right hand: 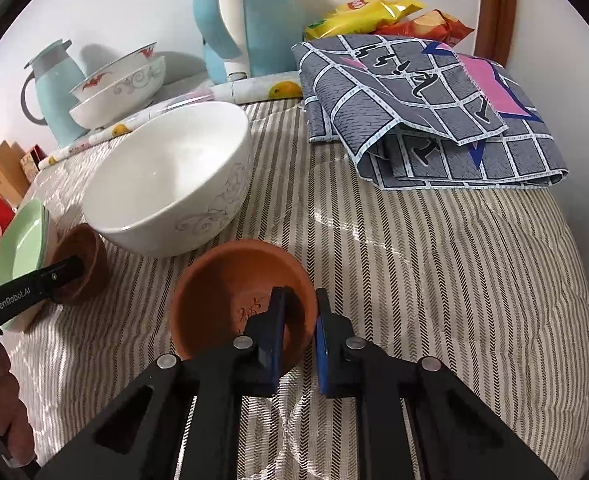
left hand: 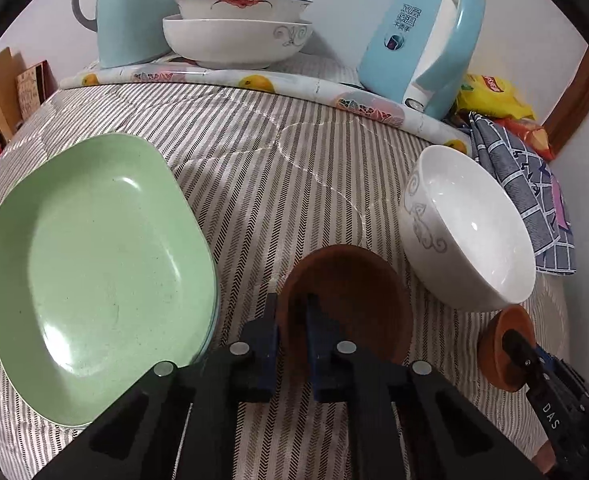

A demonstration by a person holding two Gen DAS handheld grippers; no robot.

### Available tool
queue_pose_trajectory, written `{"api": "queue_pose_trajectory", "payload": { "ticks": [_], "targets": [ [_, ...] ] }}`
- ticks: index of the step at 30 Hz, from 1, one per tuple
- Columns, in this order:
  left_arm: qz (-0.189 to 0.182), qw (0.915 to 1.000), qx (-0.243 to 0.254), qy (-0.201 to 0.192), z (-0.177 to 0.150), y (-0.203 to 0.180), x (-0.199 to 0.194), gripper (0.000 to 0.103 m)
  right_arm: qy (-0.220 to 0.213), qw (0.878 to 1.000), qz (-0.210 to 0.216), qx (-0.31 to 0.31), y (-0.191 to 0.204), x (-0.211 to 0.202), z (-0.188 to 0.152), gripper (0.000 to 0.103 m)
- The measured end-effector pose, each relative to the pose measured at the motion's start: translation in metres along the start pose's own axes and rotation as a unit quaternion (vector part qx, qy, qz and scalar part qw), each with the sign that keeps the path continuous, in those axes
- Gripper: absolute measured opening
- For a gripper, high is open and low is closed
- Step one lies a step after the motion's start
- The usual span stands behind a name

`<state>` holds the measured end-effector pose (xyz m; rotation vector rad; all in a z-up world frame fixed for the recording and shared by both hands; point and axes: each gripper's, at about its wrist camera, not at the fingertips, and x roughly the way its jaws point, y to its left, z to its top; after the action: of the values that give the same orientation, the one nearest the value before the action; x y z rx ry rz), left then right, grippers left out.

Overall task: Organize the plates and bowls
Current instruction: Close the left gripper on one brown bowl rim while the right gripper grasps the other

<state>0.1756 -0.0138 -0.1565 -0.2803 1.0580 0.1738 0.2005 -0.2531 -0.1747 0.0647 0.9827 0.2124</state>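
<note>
Green plate [left hand: 94,276] fills the left of your left view, biggest piece on the striped cloth [left hand: 278,184]. White bowl [left hand: 470,228] sits at right, just beyond both grippers. Your left gripper [left hand: 292,344] is nipped narrow on the dark brown bowl [left hand: 354,304] rim. Your right gripper [right hand: 300,336] straddles the terracotta bowl [right hand: 234,292] wall, low centre, jaws a little apart. White bowl lies up-left of it, nearer your right.

You have open striped bed [left hand: 278,168] between the green plate [left hand: 94,264] and white bowl [left hand: 470,232]; the folded cloth [right hand: 426,108] blocks the right.
</note>
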Motion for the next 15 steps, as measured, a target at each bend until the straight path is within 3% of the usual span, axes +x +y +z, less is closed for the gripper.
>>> {"api": "queue_pose_trajectory", "payload": {
  "ticks": [15],
  "targets": [
    [-0.027,0.999,0.012,-0.033,-0.001,-0.002,-0.034,0.009,-0.032,0.999,-0.027,-0.004,0.007,-0.03,-0.004,0.008]
  ]
}}
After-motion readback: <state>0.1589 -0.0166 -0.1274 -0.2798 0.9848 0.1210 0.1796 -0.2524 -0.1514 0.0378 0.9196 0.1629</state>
